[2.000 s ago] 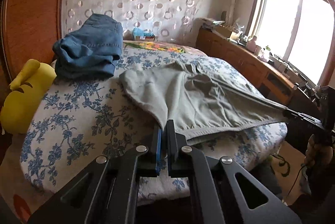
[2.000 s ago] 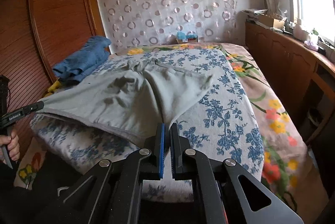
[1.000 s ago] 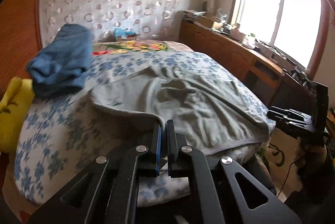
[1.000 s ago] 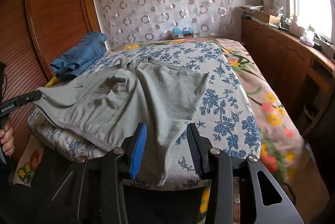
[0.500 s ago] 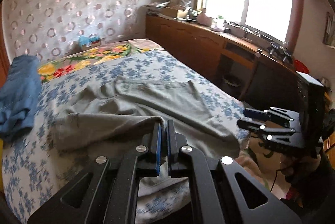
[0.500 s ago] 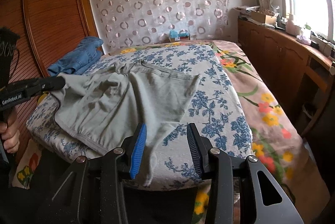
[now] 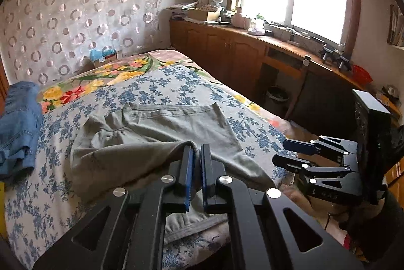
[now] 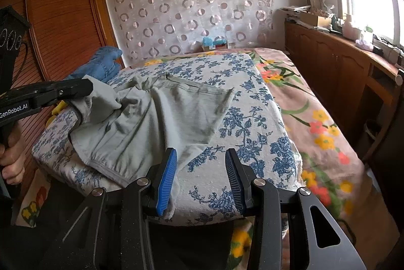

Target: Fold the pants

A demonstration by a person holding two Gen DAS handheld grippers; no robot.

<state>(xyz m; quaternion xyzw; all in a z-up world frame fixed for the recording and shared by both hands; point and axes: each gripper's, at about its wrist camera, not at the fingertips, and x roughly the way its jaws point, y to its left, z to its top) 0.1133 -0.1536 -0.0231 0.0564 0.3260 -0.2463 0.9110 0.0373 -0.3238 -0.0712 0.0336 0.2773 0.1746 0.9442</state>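
The grey-green pants (image 7: 161,128) lie across the blue-flowered bed cover (image 7: 164,85), also seen in the right wrist view (image 8: 161,118). My left gripper (image 7: 197,151) is shut on a fold of the pants' edge and holds it lifted over the rest of the fabric; it also shows at the left of the right wrist view (image 8: 85,87). My right gripper (image 8: 200,158) is open and empty at the bed's near edge, with the pants' hanging corner beside its left finger. It also shows in the left wrist view (image 7: 285,151).
Folded blue jeans (image 7: 17,131) lie at the bed's left side by the wooden wardrobe (image 8: 63,25). A flowered blanket (image 8: 315,118) covers the bed's right part. A wooden cabinet row (image 7: 240,55) with clutter runs under the window.
My right gripper let go of the pants and opened. My left gripper has carried its held edge to the right, over the pants toward the right gripper.
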